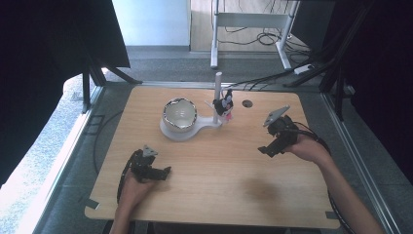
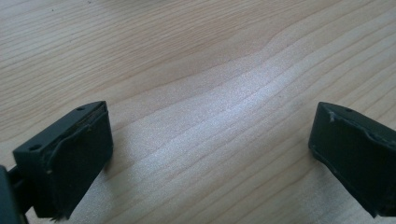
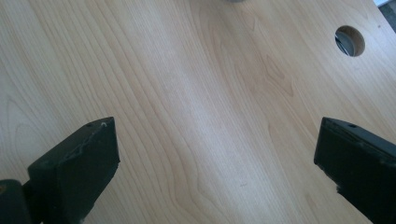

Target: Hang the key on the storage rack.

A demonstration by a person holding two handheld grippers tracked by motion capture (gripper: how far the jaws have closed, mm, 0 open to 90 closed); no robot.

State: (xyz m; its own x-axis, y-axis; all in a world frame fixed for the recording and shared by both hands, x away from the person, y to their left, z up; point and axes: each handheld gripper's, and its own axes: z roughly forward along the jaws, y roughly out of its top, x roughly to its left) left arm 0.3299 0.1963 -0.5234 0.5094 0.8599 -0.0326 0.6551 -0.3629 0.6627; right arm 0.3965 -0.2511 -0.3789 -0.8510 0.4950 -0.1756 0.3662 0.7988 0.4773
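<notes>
A white stand with a thin upright post sits at the back middle of the wooden table. On its base rests a shiny bowl, and a small black, white and pink figure hangs beside the post. My left gripper lies low at the front left, open, with bare wood between its jaws. My right gripper hovers at the right of the table, open and empty, well apart from the stand, with bare wood under its jaws.
A round cable hole pierces the table behind the right gripper and also shows as a hole in the right gripper view. Cables trail off the table's right side. Beyond the far edge stand a white desk frame and loose cords on the floor.
</notes>
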